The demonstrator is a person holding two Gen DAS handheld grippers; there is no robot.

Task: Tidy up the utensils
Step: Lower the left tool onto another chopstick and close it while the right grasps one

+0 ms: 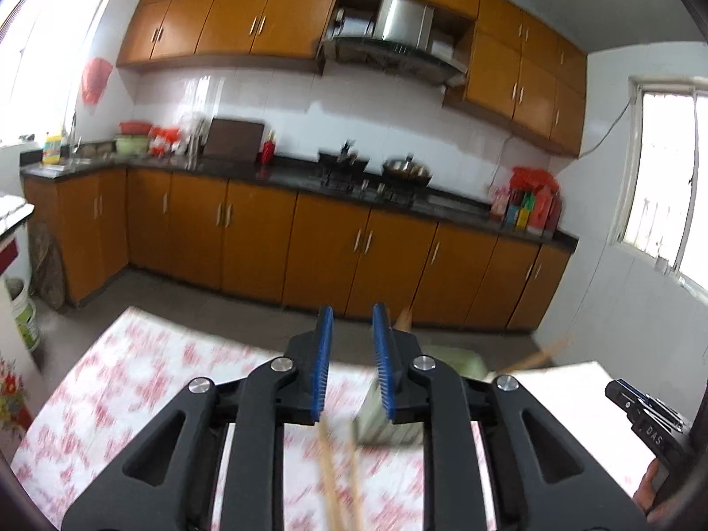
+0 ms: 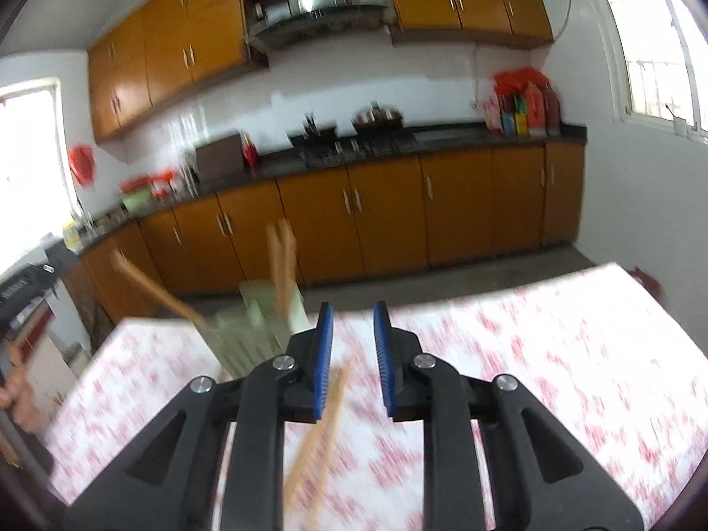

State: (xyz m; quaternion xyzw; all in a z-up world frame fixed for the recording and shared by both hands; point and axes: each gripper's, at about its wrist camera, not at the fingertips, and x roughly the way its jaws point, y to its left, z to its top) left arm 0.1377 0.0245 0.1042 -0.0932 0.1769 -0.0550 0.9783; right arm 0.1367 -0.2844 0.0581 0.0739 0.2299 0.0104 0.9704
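Looking across both wrist views, a bench (image 1: 146,367) covered with a red-and-white patterned cloth is seen, with orange kitchen cabinets (image 1: 265,239) well beyond it. Both views are blurred.

A pale green utensil holder (image 2: 252,332) is found standing on the bench, with wooden chopsticks (image 2: 281,261) upright in one compartment and another wooden stick (image 2: 150,287) leaning out to the side. Which compartment holds what cannot be told.

In the left wrist view, the left tongs (image 1: 352,367) are seen slightly parted, with clear space between the blue pads (image 1: 324,367); nothing is gripped. A loose pair of chopsticks (image 1: 338,478) is seen on the cloth below and just behind the fingertips, and the holder lies just beside the right-hand pad.

In the right wrist view, the right tongs (image 2: 352,367) are likewise slightly parted and empty. A loose wooden chopstick (image 2: 318,438) is seen lying on the cloth beneath them, close to the left-hand pad but not pressed by it. A hand (image 2: 20,394) is visible at the left edge.

The step in hand is judged to be the approach to the loose chopsticks for pick-up. The task is judged partly done, since some sticks are already housed. For the next move, lowering onto a stick, alignment across it, and a firm closure are called for, as thin sticks flat on cloth are likely to slip or roll.
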